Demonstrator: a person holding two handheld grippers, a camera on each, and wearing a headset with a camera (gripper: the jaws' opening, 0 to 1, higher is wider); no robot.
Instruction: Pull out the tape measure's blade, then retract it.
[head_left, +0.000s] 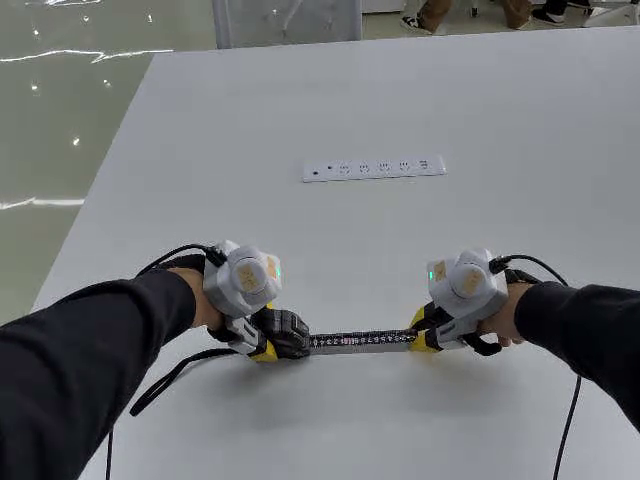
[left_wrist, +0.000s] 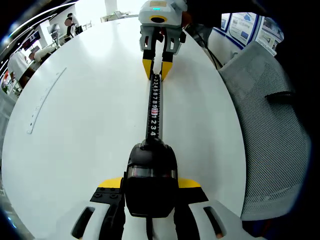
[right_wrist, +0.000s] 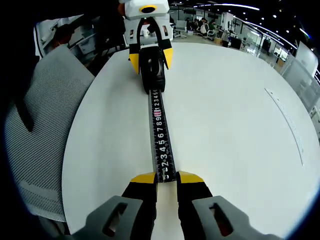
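I'm clamping the L gripper across the flanks of the chunky black plastic tape measure case, which is sitting low over the white table, near side. The R gripper is pinching the tip of the dark numbered steel blade, jaws closed on it, w/ the blade running straight btwn the two. I'm judging the case solid, fairly heavy, rubbery, so a good hold. The blade's looking thin, springy, prob. slick, so I'm favouring the end hook only.
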